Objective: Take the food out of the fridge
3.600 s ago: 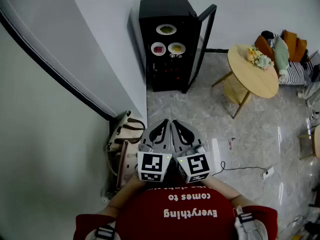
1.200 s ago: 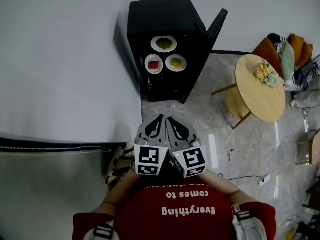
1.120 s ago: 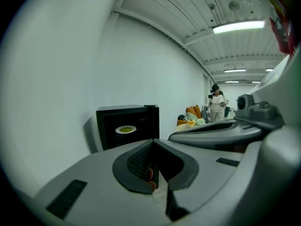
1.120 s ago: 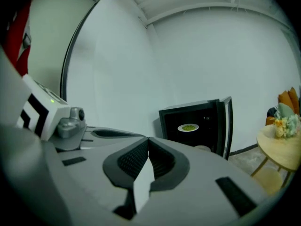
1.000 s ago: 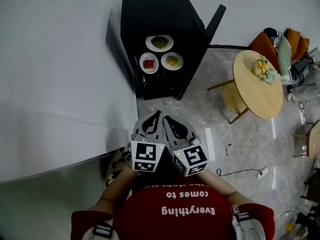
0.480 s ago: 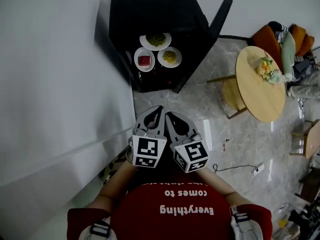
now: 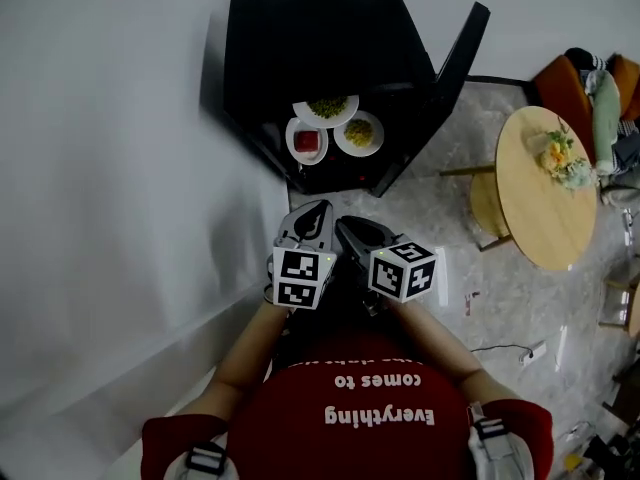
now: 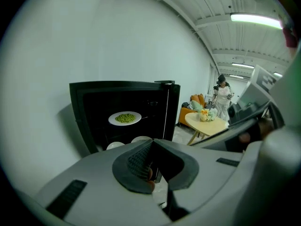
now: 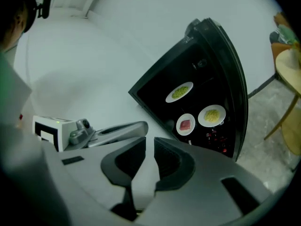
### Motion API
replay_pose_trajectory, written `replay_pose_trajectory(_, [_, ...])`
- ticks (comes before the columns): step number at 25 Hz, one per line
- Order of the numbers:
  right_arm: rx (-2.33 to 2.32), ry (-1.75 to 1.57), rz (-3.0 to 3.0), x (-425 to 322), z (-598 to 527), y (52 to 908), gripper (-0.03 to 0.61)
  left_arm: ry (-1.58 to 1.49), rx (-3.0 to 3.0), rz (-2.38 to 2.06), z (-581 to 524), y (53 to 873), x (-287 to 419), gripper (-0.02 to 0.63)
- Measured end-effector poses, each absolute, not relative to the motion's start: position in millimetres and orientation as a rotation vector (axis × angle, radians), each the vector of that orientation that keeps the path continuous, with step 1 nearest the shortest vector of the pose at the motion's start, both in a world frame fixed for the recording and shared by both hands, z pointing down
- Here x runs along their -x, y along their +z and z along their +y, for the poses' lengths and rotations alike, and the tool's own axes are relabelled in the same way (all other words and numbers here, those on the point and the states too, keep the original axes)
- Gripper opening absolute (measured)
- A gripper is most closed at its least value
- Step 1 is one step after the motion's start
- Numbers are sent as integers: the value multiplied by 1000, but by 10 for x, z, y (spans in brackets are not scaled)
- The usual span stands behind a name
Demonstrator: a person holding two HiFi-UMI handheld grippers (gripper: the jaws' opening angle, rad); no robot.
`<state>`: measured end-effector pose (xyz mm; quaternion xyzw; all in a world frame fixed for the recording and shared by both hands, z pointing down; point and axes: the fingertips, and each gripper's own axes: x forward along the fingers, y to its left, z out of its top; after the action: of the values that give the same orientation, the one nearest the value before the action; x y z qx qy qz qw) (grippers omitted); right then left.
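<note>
A black fridge (image 7: 320, 38) stands against the white wall with its door (image 7: 455, 78) swung open to the right. Inside are three white plates: green food (image 7: 326, 109) on the upper shelf, red food (image 7: 307, 140) and yellow food (image 7: 358, 133) below. The same plates show in the right gripper view: green (image 9: 180, 92), red (image 9: 186, 124), yellow (image 9: 212, 115). My left gripper (image 7: 322, 208) (image 8: 151, 144) is shut and empty, short of the fridge. Beside it, my right gripper (image 7: 345, 224) (image 9: 149, 142) has just been opening; a narrow empty gap shows between its pads.
A round wooden table (image 7: 548, 186) with flowers (image 7: 562, 156) stands to the right on the marble floor. An orange seat with clothes (image 7: 590, 78) is behind it. A cable (image 7: 510, 348) lies on the floor. A person (image 8: 221, 91) stands far off.
Both grippers have come closer to the open fridge and lower. The right gripper has rolled, so its marker cube now faces up, and a slit has opened between its jaws.
</note>
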<state>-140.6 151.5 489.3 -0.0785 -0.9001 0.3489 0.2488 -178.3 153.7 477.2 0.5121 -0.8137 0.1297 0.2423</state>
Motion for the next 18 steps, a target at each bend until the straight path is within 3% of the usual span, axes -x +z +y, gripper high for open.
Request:
replay_pose_trajectory(10, [247, 1047, -2272, 1948, 1074, 5502, 69, 152, -1277, -2131, 1248, 5404, 2154, 6])
replay_pose_trajectory(18, [194, 1163, -2138, 2479, 1017, 6128, 106, 187, -1204, -2085, 1277, 5976, 2593, 6])
